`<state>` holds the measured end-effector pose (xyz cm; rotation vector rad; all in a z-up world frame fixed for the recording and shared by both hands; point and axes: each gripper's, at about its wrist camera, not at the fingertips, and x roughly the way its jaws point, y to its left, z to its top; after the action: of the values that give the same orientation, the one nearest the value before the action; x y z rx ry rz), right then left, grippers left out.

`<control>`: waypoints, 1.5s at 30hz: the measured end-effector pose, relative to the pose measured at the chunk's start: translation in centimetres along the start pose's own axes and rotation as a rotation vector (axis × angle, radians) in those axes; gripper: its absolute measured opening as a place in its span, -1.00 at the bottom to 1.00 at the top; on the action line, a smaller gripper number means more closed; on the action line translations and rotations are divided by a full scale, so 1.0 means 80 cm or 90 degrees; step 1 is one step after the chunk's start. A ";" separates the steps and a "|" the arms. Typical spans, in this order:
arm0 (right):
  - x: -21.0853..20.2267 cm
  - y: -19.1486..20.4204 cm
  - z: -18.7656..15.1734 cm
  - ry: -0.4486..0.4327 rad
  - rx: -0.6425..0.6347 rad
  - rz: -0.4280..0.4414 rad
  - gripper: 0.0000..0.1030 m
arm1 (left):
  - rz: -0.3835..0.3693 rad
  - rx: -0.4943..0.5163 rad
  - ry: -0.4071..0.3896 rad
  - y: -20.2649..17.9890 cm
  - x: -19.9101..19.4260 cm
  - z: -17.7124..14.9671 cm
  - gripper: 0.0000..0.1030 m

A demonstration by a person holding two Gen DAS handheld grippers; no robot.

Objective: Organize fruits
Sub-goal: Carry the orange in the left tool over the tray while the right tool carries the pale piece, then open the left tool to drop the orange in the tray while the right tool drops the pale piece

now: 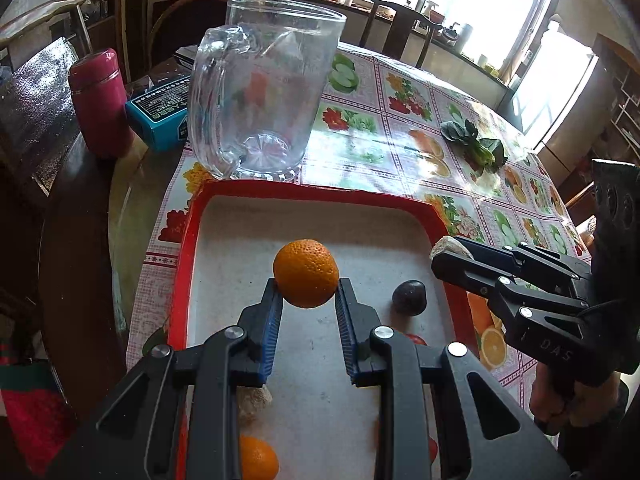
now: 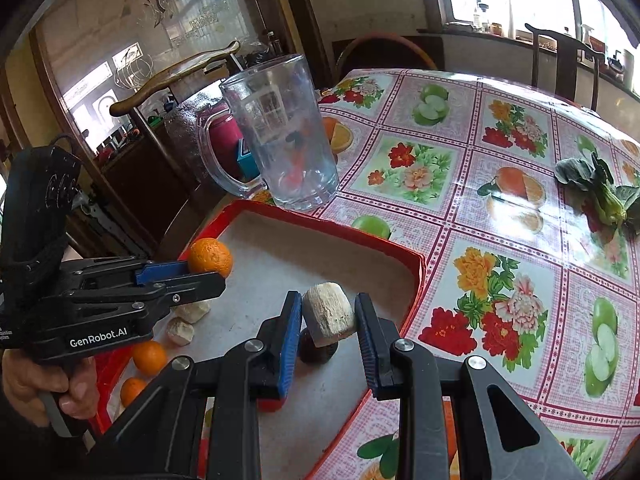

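My left gripper (image 1: 306, 286) is shut on an orange (image 1: 306, 273) and holds it above the red-rimmed tray (image 1: 188, 248); the orange also shows in the right wrist view (image 2: 210, 261). My right gripper (image 2: 328, 312) is shut on a pale cut chunk (image 2: 329, 314), held over the tray's right side; the chunk shows in the left wrist view (image 1: 447, 246). A dark round fruit (image 1: 409, 298) lies on the tray floor. Two more oranges (image 2: 149, 356) and pale chunks (image 2: 180, 331) lie at the tray's near end.
A large empty glass mug (image 1: 260, 92) stands just beyond the tray. A red flask (image 1: 100, 104) and a blue box (image 1: 160, 114) sit to its left. Leafy greens (image 1: 478, 144) lie on the fruit-patterned tablecloth (image 2: 500, 240) to the right. Chairs ring the table.
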<state>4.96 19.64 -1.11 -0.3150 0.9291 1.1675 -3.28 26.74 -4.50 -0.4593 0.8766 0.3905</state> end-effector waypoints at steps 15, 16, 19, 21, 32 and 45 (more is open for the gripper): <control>0.032 -0.004 0.013 0.024 0.000 -0.003 -0.47 | 0.009 -0.009 0.018 0.013 0.024 0.010 -0.53; 0.033 -0.004 0.013 0.026 0.000 -0.003 -0.47 | 0.008 -0.009 0.019 0.013 0.025 0.010 -0.53; 0.040 -0.004 0.012 0.033 -0.002 -0.003 -0.47 | 0.009 -0.010 0.023 0.014 0.028 0.010 -0.53; 0.044 -0.004 0.012 0.038 -0.003 -0.004 -0.47 | 0.008 -0.010 0.024 0.014 0.030 0.012 -0.53; 0.060 0.001 0.014 0.055 -0.019 -0.028 -0.46 | 0.008 -0.015 0.036 0.018 0.040 0.012 -0.53; 0.067 0.001 0.013 0.061 -0.026 -0.030 -0.40 | 0.024 -0.024 0.042 0.023 0.048 0.011 -0.41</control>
<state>5.81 23.85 -4.54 -0.4265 0.9781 1.1374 -1.36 29.27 -7.50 -0.4941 0.9437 0.4288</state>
